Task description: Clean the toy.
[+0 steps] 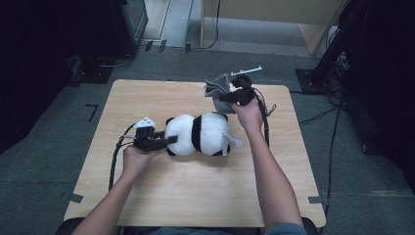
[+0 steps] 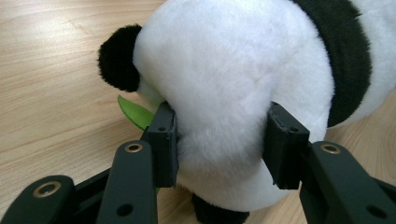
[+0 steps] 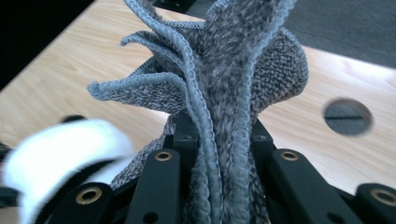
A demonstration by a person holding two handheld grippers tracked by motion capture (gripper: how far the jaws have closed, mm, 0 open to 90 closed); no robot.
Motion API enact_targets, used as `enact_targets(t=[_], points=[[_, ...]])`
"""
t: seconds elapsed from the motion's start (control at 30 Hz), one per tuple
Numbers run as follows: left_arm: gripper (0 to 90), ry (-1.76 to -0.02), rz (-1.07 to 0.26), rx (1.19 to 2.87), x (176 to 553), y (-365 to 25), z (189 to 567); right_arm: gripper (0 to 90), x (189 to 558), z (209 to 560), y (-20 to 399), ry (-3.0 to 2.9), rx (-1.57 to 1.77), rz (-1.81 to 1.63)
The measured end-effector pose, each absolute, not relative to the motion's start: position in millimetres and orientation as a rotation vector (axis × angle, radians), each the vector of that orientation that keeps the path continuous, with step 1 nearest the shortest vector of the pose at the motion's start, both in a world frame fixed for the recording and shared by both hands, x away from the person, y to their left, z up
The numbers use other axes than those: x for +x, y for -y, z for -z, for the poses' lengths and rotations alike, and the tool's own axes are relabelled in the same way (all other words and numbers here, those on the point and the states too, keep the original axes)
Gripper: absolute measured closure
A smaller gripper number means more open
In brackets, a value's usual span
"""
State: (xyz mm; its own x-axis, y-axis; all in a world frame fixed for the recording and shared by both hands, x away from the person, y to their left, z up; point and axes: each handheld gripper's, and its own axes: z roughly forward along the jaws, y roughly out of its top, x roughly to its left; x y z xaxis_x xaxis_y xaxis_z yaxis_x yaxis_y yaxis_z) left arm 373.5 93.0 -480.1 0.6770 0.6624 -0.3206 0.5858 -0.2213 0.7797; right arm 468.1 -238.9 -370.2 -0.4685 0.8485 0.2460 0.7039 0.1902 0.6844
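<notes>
Left hand-held gripper (image 2: 219, 140) clamped the panda toy's (image 1: 198, 134) head, pinning it mid-bench (image 1: 195, 205) as an anchor. Right hand-held gripper (image 3: 219, 140) pinched the bunched grey knit cloth (image 3: 224, 70), held beyond the panda, presumably its garment.

High view: fixed above the near edge of the light wooden table (image 1: 195, 196), facing forward and down; the whole tabletop and the dark floor beyond it are in frame. Left gripper view: rides low by the tabletop, very close to the white-and-black plush panda (image 2: 233, 84). Right gripper view: close on the bunched grey knitted cloth (image 3: 224, 93), facing the table's far edge. All three share the panda and tabletop.
</notes>
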Motion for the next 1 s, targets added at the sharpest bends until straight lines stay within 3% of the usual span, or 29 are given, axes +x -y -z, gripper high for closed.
enact_targets(t=[0.6, 1.0], points=[[53.4, -0.976, -0.108, 1.906, 372.4, -92.1, 479.0, 73.8, 471.4, 364.9, 122.8, -2.466, 1.328, -1.119], [53.6, -0.971, -0.125, 1.918, 371.5, -91.9, 478.4, 73.8, 471.2, 395.6, 72.2, -2.627, 1.277, -0.997]])
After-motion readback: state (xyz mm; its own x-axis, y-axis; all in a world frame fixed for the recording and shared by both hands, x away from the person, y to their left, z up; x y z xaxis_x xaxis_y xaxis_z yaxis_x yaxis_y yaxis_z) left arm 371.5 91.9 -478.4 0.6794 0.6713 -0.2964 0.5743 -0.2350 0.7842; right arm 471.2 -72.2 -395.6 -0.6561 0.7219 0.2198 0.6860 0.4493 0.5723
